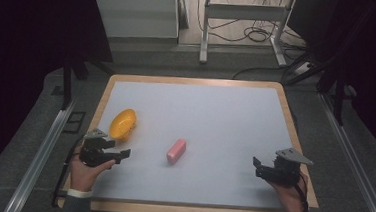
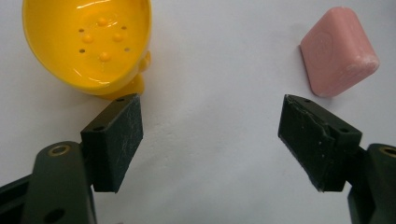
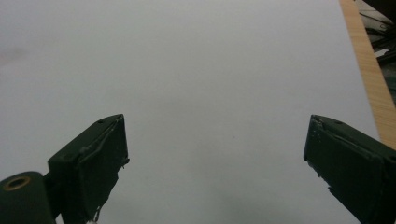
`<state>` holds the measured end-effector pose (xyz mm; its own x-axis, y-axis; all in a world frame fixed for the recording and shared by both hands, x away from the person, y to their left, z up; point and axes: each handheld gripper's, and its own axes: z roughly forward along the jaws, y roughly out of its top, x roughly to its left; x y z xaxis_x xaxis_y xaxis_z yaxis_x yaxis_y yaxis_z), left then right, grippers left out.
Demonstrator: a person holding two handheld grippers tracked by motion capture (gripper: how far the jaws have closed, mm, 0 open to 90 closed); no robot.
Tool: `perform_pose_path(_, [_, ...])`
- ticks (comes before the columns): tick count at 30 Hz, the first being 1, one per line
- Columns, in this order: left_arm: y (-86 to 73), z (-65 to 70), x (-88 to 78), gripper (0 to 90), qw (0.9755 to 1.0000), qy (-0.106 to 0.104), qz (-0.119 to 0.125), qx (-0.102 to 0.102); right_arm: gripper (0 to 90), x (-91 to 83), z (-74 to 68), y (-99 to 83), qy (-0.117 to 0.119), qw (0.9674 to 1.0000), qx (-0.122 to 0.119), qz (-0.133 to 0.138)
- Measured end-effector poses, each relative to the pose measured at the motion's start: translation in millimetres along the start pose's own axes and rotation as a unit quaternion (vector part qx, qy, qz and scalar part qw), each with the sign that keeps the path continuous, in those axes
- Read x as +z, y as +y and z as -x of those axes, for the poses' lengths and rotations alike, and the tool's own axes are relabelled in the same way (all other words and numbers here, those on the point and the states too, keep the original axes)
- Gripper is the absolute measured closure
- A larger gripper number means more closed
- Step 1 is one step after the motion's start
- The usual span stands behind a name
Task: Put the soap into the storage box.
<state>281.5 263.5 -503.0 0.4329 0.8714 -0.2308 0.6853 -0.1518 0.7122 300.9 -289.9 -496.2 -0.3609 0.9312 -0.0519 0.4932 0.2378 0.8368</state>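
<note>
Both wide open and empty: left tool (image 1: 117,155) just beside yellow dish (image 1: 122,123), right tool (image 1: 259,168) well apart from pink soap (image 1: 176,151).

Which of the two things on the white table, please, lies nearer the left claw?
The yellow plastic soap dish, almost at the left claw; the pink soap bar lies farther toward the middle.

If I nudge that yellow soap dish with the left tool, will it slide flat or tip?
The yellow soap dish looks like thin glossy plastic, so probably light and quick to skid on the smooth table. It seems to rest on a small foot under a wide bowl, so a push high on the rim may rock or tip it. The left tool stands open, close beside it.
</note>
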Motion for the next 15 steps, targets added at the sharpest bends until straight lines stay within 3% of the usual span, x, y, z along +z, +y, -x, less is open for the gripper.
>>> perform_pose_path(6, [-1.6,0.0,-3.5,22.5,1.0000,0.005,0.001,0.000,8.1,-1.6,9.2,-1.0,0.006,0.9999,0.006,0.010])
perform_pose_path(15, [-4.4,-0.7,-16.5,22.8,0.9996,0.020,0.014,-0.011,9.9,-2.6,12.2,-3.4,0.008,1.0000,0.005,0.003])
